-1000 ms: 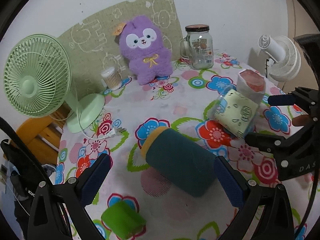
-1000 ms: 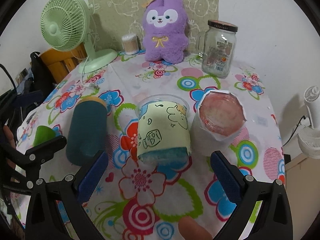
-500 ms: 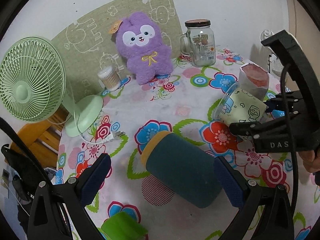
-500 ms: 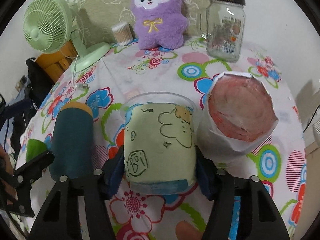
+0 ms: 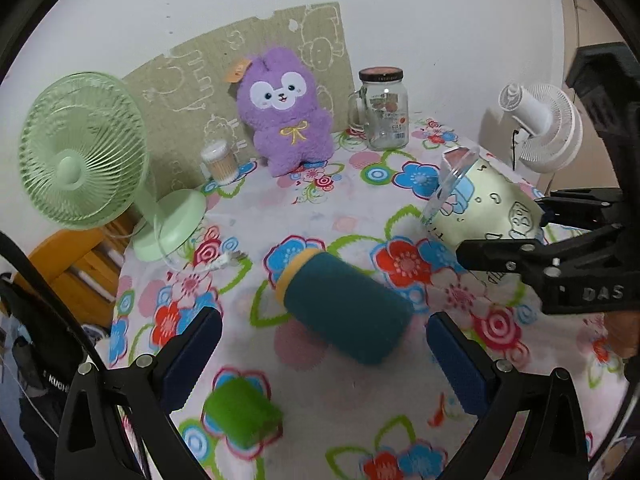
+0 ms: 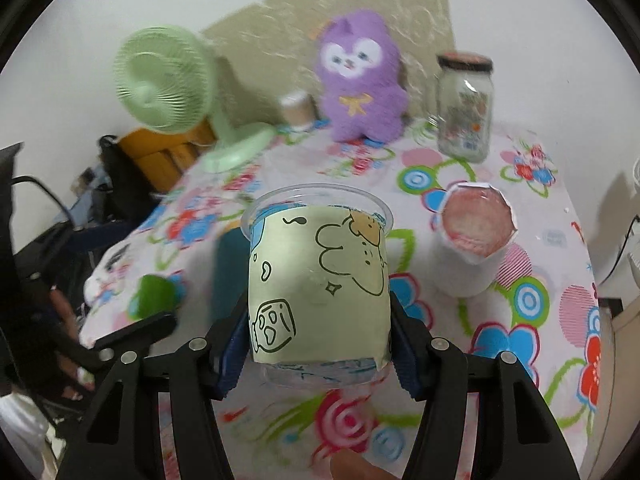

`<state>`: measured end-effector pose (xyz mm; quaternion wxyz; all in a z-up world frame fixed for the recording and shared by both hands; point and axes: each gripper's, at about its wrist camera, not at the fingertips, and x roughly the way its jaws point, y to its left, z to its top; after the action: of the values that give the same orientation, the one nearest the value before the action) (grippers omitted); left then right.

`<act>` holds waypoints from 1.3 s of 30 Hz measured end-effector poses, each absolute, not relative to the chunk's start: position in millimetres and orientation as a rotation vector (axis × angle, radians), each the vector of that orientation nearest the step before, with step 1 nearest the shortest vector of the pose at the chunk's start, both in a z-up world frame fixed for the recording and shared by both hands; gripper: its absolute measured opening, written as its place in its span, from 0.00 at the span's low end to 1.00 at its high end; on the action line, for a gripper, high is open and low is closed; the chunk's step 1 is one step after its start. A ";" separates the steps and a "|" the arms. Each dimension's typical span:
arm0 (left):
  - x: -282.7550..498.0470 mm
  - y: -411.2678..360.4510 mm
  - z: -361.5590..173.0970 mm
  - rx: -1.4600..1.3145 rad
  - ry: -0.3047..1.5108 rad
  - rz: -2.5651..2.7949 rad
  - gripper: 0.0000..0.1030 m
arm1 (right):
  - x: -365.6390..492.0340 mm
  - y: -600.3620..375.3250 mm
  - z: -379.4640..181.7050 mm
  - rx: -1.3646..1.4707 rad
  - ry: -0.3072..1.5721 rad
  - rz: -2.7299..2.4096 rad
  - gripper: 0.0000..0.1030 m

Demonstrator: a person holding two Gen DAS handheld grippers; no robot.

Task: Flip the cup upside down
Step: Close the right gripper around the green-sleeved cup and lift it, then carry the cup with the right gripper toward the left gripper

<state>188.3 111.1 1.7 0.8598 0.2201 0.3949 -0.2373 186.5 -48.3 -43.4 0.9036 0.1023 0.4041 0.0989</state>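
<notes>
1. Flowery tablecloth [image 5: 344, 216] covers the whole table, with a plain white wall behind and a beige cartoon-print mat [image 5: 256, 64] leaning on it.
2. Count time: two fans, one green desk fan [image 5: 80, 160] at the table's left edge and one white fan [image 5: 544, 128] off past the right side.
3. One purple plush [image 5: 286, 120] sits against the mat, one glass jar [image 5: 384, 110] with a dark lid is just beside it, and one small tub of cotton swabs [image 5: 218, 162] is on the plush's other side.
4. One teal bottle [image 5: 344, 304] with a yellow cap lies on its side mid-table, and one green blob-looking thing [image 5: 242, 412] is nearer the camera; too blurry to say what it is.
5. One white paper-wrapped cup with a pinkish inside [image 6: 472, 248] stands upright on the cloth.
6. The task's cup [image 6: 320, 284], clear plastic with a pale green cartoon sleeve, is pinched near its base between the right gripper [image 6: 320, 344] pads, clear of the table. In the left wrist view it's tipped over, mouth pointing toward the middle of the table.
7. The left gripper [image 5: 320, 348] is spread wide with nothing in it, hovering with the teal bottle framed between its fingers.
</notes>
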 end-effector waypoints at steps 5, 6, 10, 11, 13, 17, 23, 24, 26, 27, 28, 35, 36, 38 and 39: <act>150.2 144.8 5.1 0.386 0.850 -0.515 1.00 | 147.5 -9.2 -41.0 0.170 0.850 0.283 0.62; 145.2 148.8 4.4 0.387 0.857 -0.515 1.00 | 141.3 -1.3 -42.4 0.156 0.856 0.297 0.62; 119.9 166.7 -2.7 0.415 0.873 -0.503 1.00 | 116.0 28.6 -48.5 0.091 0.869 0.325 0.62; 112.2 171.8 -5.7 0.429 0.878 -0.497 1.00 | 112.2 32.0 -50.1 0.081 0.870 0.326 0.62; 101.9 179.4 -10.2 0.443 0.883 -0.490 1.00 | 104.6 38.0 -52.4 0.058 0.870 0.320 0.62; 85.0 192.0 -22.0 0.475 0.911 -0.486 1.00 | 91.4 44.1 -61.1 0.057 0.893 0.320 0.62; 59.8 197.3 -39.1 0.513 0.951 -0.504 1.00 | 70.1 54.1 -77.5 0.054 0.932 0.323 0.62; 56.5 196.7 -41.3 0.518 0.953 -0.507 1.00 | 67.0 55.8 -80.2 0.050 0.939 0.325 0.62; 49.6 194.3 -46.6 0.532 0.963 -0.516 1.00 | 61.9 59.9 -85.0 0.038 0.948 0.326 0.62; 47.5 193.3 -47.7 0.534 0.966 -0.518 1.00 | 59.4 61.8 -86.8 0.033 0.950 0.327 0.62; 44.4 192.0 -49.6 0.537 0.969 -0.523 1.00 | 58.0 63.1 -88.6 0.027 0.954 0.326 0.62; 36.8 189.9 -58.0 0.538 0.995 -0.533 1.00 | 48.8 70.7 -102.4 -0.014 0.994 0.317 0.62; 36.7 189.8 -58.5 0.539 0.998 -0.531 1.00 | 47.7 72.1 -105.0 -0.022 1.002 0.317 0.62; 35.4 192.1 -60.7 0.535 1.007 -0.529 1.00 | 47.1 73.2 -107.1 -0.033 1.004 0.313 0.63; 35.0 192.3 -61.5 0.531 1.012 -0.529 1.00 | 46.1 74.0 -107.2 -0.040 1.001 0.313 0.64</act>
<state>35.0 192.3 -61.5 0.8082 0.2484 0.4733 -0.2473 46.1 74.0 -107.2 0.8655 -0.0193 0.4778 0.1493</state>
